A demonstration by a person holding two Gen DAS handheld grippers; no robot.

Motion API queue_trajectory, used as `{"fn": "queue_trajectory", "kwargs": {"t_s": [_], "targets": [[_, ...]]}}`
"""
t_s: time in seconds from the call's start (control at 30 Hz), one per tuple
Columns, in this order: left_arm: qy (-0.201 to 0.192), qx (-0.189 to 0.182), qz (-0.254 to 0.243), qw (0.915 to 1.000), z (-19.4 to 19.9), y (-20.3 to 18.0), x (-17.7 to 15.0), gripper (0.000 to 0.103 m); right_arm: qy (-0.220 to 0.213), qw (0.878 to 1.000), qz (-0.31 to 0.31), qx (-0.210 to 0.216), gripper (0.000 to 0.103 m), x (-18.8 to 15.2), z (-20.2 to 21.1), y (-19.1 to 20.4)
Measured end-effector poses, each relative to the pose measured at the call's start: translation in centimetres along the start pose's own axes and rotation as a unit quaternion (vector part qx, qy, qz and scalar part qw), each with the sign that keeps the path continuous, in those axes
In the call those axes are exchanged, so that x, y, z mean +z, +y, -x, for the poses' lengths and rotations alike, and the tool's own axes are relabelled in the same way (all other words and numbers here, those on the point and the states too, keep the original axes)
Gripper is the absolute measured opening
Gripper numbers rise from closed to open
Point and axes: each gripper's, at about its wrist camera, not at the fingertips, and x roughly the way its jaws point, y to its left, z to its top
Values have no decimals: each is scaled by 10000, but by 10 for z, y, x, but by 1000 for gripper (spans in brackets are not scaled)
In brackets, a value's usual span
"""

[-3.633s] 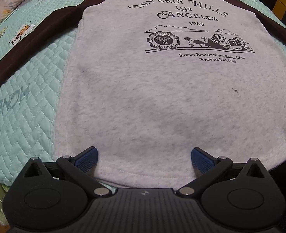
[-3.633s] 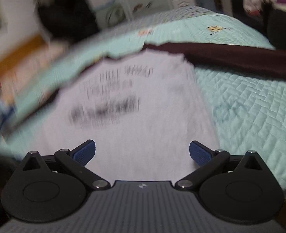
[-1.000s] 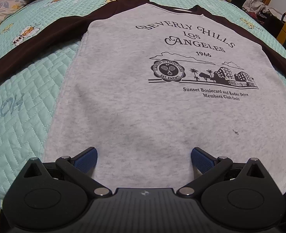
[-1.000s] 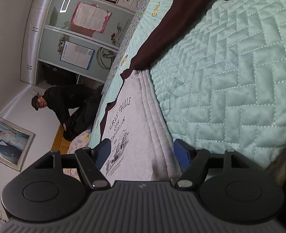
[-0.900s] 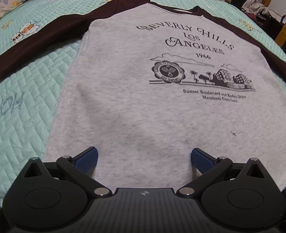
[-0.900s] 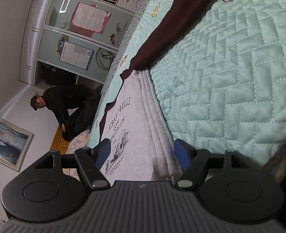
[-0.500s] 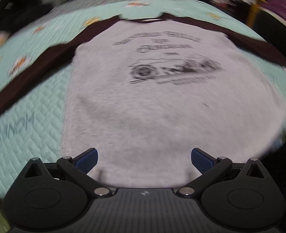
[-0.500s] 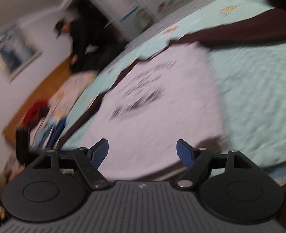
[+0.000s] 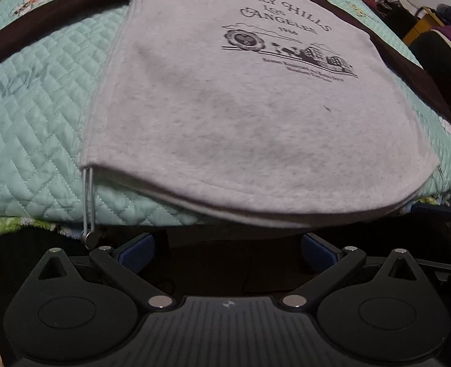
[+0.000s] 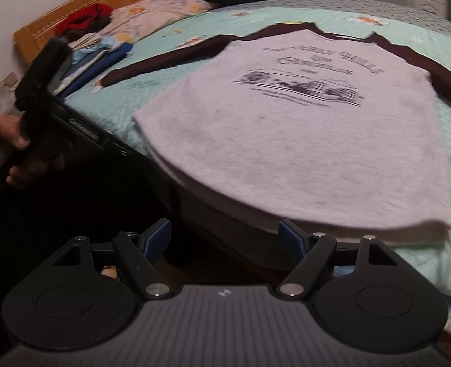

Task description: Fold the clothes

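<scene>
Hovering open claws [image 9: 227, 244], seemingly off sweatshirt [image 9: 240, 107]

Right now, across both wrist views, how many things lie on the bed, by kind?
Grey sweatshirt with dark brown sleeves: 1
Flowered pillow: 1
Red garment: 1
Heap of blue and white clothes: 1
Mint quilted bedspread: 1
Total: 5

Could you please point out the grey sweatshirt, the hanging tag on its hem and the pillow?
grey sweatshirt [image 9: 225, 116]: left wrist view, plain chest panel.
hanging tag [image 9: 90, 239]: left wrist view, round end.
pillow [image 10: 152, 15]: right wrist view, floral top.
</scene>
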Motion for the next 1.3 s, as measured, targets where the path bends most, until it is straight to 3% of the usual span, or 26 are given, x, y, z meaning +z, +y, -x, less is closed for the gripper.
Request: {"fn": "queue_trajectory", "kwargs": {"t_s": [0.13, 0.3, 0.43, 0.53, 0.67, 0.83, 0.9, 0.93, 1.07, 1.17, 1.3], "targets": [[-301, -327, -125, 9989, 12, -7, 2, 102, -148, 9998, -161, 19, 79, 5, 2, -4], [-688, -854, 123, 9939, 22, -5, 17, 102, -459, 9955, -829, -33, 79, 11, 7, -31], [-1121, -842, 357, 9895, 22, -4, 42, 102, -877, 9855, -1445, -161, 79, 21, 12, -60], [-1405, -854, 736, 9836, 12, 3, 68, 102, -1085, 9812, -1543, -398, 79, 40, 7, -78], [-1469, -961, 938, 9800, -14, 5, 101, 102, -935, 9897, -709, -820, 70, 88, -16, -87], [-1488, -936, 645, 9823, -42, 2, 119, 102, -815, 9897, 72, -1176, 65, 153, -65, -111], [-1438, -990, 608, 9828, -49, 10, 121, 102, -881, 9892, 368, -1113, 44, 180, -82, -123], [-1400, -1013, 604, 9831, -52, 13, 122, 102, -888, 9888, 534, -1078, 41, 194, -92, -128], [-1473, -963, 311, 9839, -53, 19, 126, 102, -921, 9807, 1119, -1310, 40, 247, -130, -150], [-1577, -780, 100, 9844, -54, 22, 129, 102, -819, 9784, 1125, -1529, 40, 284, -155, -175], [-1562, -1074, 295, 9814, -58, 37, 129, 102, -587, 9787, 1043, -1669, 41, 323, -192, -204]]}}
